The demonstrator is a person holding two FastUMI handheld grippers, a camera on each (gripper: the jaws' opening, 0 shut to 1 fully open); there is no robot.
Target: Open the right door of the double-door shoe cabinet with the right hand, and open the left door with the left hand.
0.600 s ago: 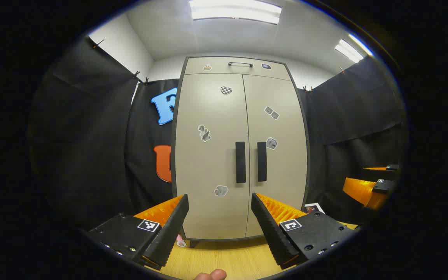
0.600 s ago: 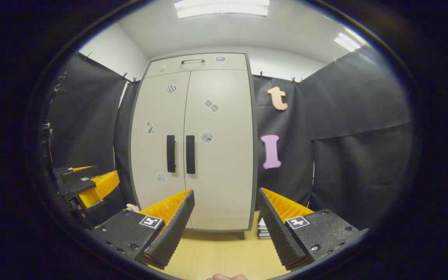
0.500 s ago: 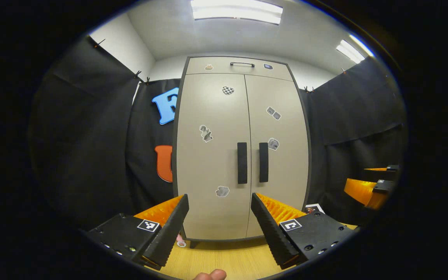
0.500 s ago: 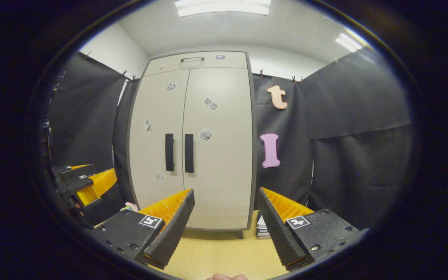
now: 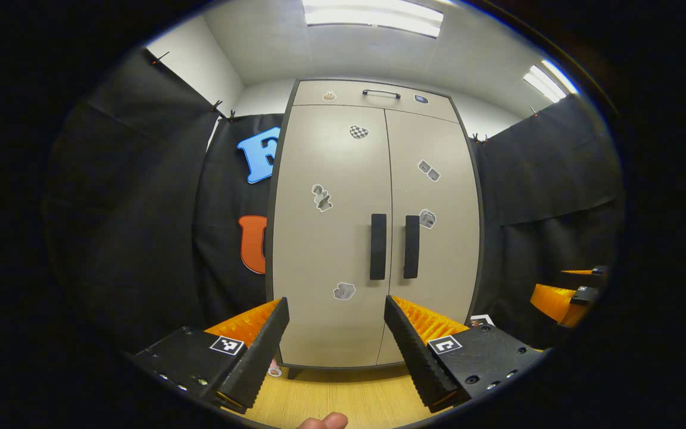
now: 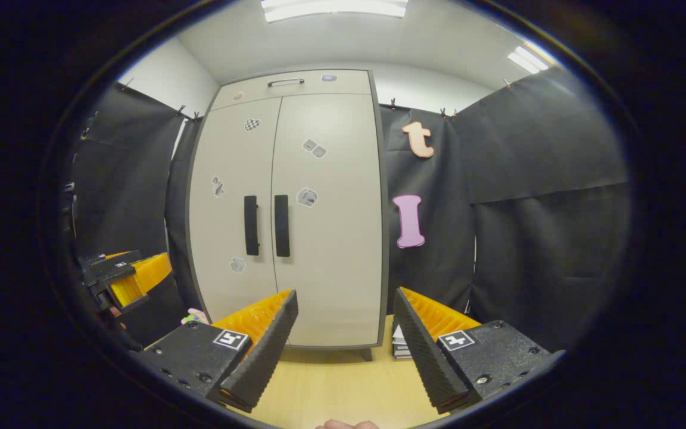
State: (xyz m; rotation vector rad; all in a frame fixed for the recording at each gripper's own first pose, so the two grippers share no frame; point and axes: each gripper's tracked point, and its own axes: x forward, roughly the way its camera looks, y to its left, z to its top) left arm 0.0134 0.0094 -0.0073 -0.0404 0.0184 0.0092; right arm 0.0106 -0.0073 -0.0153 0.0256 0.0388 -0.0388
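Beige shoe cabinet [image 5: 331, 238], 2 doors closed.

I see the shoe cabinet [image 5: 331, 238] faced in smooth matt beige laminate — handles [image 5: 378, 246] matt black — on a wood-grain floor [image 6: 343, 381]; my fingers' pads [image 5: 262, 351] look ribbed.

We're in a staged recording booth, not a lived-in home: black cloth [image 6: 545, 196] is clipped up as walls on both sides. A lone beige shoe cabinet [image 5: 373, 232] stands on a pale wood floor [image 6: 343, 387]. Office-style strip lights [image 5: 373, 13] sit in a plain white ceiling.
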